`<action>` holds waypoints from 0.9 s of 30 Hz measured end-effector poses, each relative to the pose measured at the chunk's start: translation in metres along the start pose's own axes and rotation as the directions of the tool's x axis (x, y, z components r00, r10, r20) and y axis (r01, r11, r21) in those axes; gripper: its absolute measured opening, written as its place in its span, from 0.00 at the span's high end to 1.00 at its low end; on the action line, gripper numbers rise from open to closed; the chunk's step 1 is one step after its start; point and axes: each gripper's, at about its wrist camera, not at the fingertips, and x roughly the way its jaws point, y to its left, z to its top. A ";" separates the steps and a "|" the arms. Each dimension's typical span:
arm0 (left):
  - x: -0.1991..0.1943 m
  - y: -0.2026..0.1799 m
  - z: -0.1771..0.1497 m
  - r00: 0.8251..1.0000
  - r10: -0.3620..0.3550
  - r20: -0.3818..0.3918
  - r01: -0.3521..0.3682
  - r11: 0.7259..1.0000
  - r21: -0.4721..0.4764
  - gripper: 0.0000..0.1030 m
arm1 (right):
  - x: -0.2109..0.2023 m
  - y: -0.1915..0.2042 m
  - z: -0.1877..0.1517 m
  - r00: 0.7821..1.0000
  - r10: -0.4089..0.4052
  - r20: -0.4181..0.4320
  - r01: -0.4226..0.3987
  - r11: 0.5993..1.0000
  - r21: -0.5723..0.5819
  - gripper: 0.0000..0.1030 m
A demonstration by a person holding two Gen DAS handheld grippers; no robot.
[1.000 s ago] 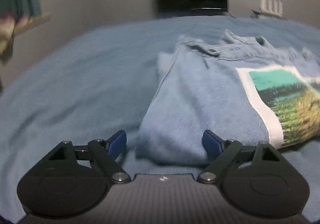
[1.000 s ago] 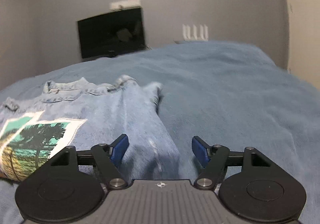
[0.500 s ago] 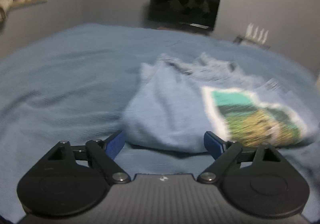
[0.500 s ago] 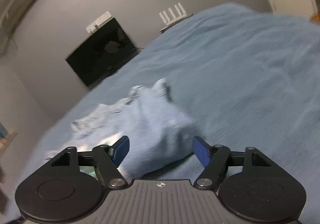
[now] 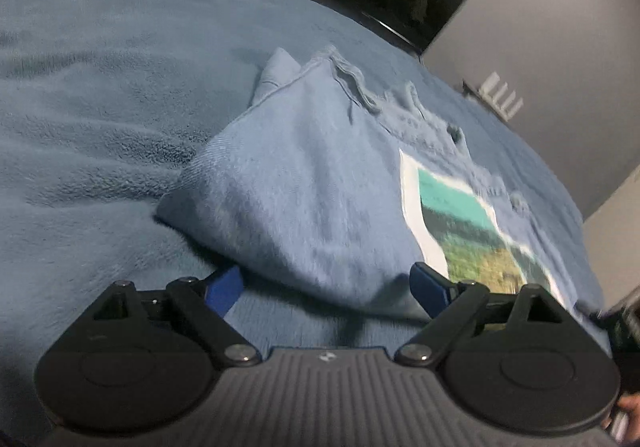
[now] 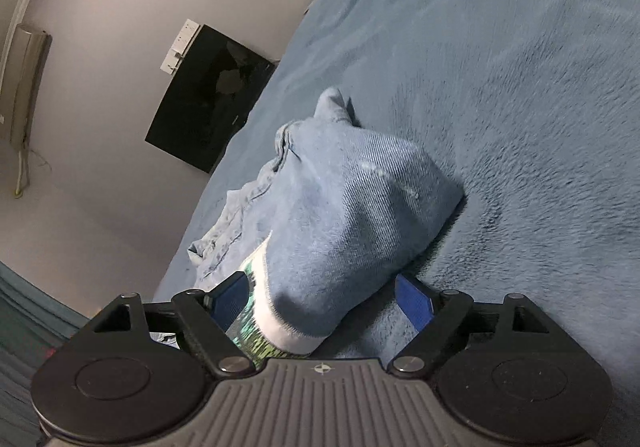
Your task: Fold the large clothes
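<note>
A folded light-blue denim garment with a teal, green and white print lies on the blue blanket. My left gripper is open, tilted down at the garment's near left corner. The fold's edge lies between its blue pads, and I see no pinch. In the right wrist view the same garment bulges up between the blue pads of my right gripper. Those jaws are opening around the near right corner, the print's white border close to the gripper body.
The blanket covers the whole bed around the garment. A dark screen stands against the grey wall past the far edge, with white router antennas beside it. The other gripper and a hand show at the left view's right edge.
Both grippers have rolled and dropped closer to the garment's near edge, so its corners now sit between the jaws. The right jaws stand a little wider than before.
</note>
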 end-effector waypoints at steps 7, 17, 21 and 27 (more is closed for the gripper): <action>0.020 0.013 0.009 0.997 -0.027 0.068 0.032 0.996 -0.079 0.12 | 0.030 -0.009 0.011 0.998 0.054 0.027 -0.056 0.997 0.058 0.12; 0.021 0.022 0.015 0.993 -0.023 0.114 0.043 0.983 -0.179 0.34 | 0.029 0.020 0.001 0.993 -0.011 0.117 0.013 1.000 -0.023 0.23; 0.027 0.029 0.015 0.994 -0.031 0.108 0.052 0.979 -0.196 0.36 | 0.044 -0.008 0.007 0.997 -0.023 0.080 0.013 0.992 0.123 0.25; 0.026 0.027 0.019 0.994 -0.035 0.105 0.055 0.980 -0.193 0.50 | 0.046 -0.011 0.028 0.980 -0.013 0.197 -0.019 0.987 0.161 0.35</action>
